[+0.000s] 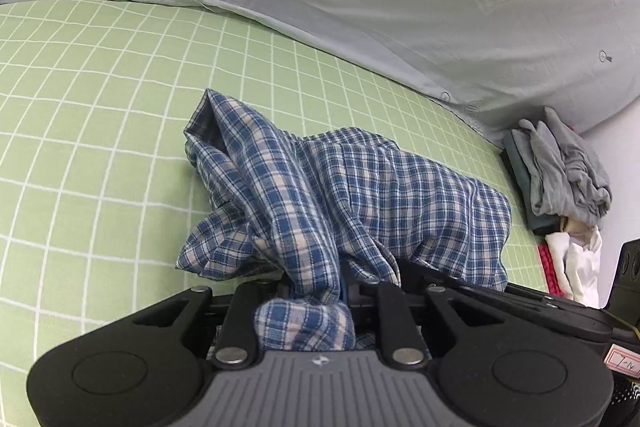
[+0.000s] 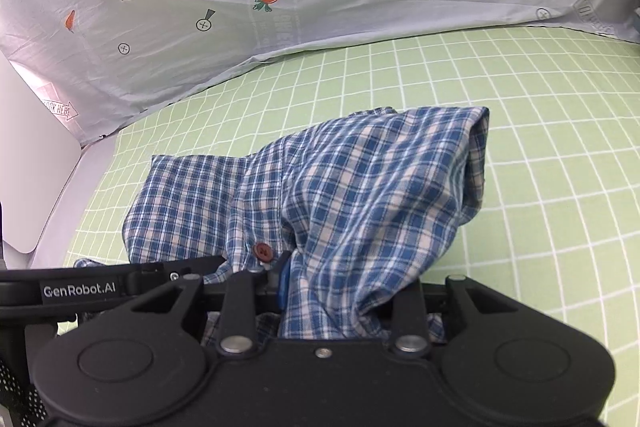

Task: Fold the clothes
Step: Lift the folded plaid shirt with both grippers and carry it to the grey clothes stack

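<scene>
gripping the plaid shirt [image 1: 360, 187] in both the left gripper [image 1: 316, 287] and right gripper [image 2: 316, 283], we should lift evenly so it hangs flat above the green sheet [image 1: 100, 107].

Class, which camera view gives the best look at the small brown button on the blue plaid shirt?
The right wrist view: the brown button sits in plain sight on the blue plaid shirt, just beyond the right gripper. The left wrist view shows the shirt bunched in the left gripper, but no button.

shirt [image 1: 360, 187]: showing blue, white and beige plaid
button [image 2: 262, 251]: showing brown
sheet [image 1: 100, 107]: showing green, white grid
</scene>
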Tool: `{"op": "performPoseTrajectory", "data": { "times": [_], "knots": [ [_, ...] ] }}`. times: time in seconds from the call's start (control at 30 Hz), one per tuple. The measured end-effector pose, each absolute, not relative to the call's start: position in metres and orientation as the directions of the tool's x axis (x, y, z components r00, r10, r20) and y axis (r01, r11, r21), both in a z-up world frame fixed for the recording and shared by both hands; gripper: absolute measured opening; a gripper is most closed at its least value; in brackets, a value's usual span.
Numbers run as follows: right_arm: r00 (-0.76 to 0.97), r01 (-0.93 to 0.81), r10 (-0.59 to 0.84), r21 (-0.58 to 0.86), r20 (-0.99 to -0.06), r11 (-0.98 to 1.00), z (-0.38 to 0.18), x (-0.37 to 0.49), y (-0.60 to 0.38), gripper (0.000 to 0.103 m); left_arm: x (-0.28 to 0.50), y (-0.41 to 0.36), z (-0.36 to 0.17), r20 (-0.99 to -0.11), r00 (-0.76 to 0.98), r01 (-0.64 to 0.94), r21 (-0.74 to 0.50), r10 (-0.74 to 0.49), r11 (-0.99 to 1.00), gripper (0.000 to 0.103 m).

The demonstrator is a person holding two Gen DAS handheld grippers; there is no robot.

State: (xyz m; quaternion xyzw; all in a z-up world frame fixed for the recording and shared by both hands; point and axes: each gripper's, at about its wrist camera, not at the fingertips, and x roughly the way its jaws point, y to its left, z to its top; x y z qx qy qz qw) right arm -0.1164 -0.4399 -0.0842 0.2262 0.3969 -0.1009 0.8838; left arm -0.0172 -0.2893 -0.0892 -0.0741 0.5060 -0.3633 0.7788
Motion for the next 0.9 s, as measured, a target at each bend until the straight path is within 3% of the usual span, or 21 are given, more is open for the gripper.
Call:
{"op": "performPoseTrajectory", "data": {
  "times": [0.43,0.63,0.9],
  "knots": [
    [0.678,0.539,-0.220,0.271,-0.701,0.798,-0.059,-0.272,-0.498,0.033,-0.127,-0.374,-0.064,-0.666,0.086,0.675,-0.508,-0.741,0.535,0.020],
    [0.731,0.482,-0.250,0.220,-0.635,0.849,-0.043,-0.340,-0.593,0.033,-0.194,-0.465,-0.047,-0.613,0.142,0.700,-0.493,-0.777,0.517,0.020],
    [0.784,0.396,-0.271,0.114,-0.559,0.911,0.026,-0.459,-0.765,0.033,-0.293,-0.627,-0.009,-0.466,0.170,0.735,-0.527,-0.868,0.426,0.021]
  ]
}}
